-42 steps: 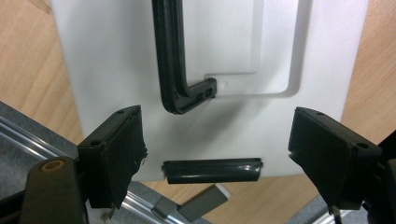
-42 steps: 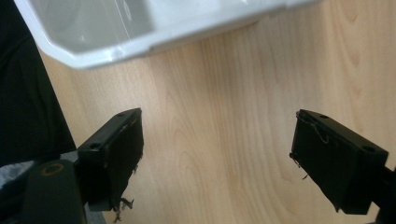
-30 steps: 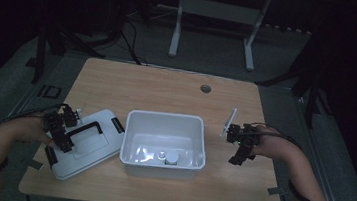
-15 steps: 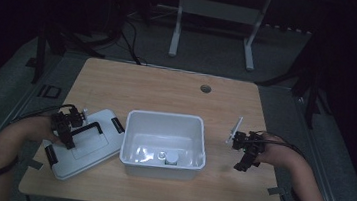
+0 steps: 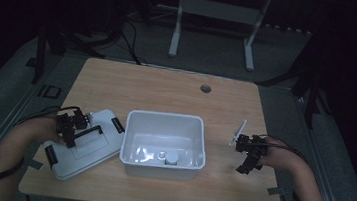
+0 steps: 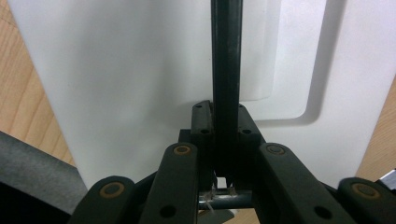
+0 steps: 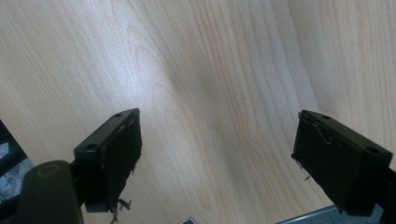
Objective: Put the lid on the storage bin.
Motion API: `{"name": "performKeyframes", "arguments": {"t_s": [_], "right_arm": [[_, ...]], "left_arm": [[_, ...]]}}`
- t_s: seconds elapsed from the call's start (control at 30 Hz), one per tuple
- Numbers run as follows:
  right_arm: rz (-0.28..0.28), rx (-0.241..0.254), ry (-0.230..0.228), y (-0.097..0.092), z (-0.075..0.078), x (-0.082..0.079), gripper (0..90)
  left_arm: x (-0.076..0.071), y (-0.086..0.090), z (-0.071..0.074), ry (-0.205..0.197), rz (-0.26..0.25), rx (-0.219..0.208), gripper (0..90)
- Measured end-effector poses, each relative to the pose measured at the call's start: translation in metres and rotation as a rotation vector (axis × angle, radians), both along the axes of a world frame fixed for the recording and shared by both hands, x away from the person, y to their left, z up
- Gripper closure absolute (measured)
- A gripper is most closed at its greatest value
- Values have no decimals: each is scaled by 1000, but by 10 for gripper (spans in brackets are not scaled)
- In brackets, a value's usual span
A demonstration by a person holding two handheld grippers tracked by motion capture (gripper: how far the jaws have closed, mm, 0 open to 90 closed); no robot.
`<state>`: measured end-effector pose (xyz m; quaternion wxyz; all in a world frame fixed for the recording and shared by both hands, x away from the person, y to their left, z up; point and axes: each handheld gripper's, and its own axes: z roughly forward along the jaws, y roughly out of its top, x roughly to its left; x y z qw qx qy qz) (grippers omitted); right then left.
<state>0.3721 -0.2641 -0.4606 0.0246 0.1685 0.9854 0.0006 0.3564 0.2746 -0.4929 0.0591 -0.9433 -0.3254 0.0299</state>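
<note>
Fingers of the left gripper [image 6: 226, 140] have just closed onto the black handle [image 6: 226, 56] of the white lid [image 5: 81, 145], lying flat on the bench [image 5: 167, 89] just left of the white bin [image 5: 165, 139]. Over bare wood, the right gripper [image 7: 217, 158] hangs spread wide, holding nothing.

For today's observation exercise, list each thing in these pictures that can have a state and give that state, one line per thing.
White plastic lid with black handle: off the tub, flat on the table left of it.
Black handle: clamped by the left gripper.
White plastic tub: open, upright, small white items inside.
Left gripper: its jaws have just been closing, now shut on the handle.
Right gripper: open, empty, above bare wooden table.
</note>
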Motion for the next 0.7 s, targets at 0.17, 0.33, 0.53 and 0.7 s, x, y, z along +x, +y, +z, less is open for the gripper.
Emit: {"name": "performKeyframes", "arguments": {"t_s": [0.17, 0.33, 0.53, 0.7], "right_arm": [[-5, -9, -1, -2, -2, -1, 149], [-6, -8, -3, -3, 1, -2, 150], [3, -16, -5, -1, 3, -4, 150], [8, -11, -9, 1, 5, -5, 149]], "left_arm": [[2, 4, 3, 0, 8, -33, 836], [0, 9, 16, -2, -2, -60, 838], [-4, 16, 41, -20, 8, -65, 838], [-8, 23, 58, -32, 19, -61, 837]]}}
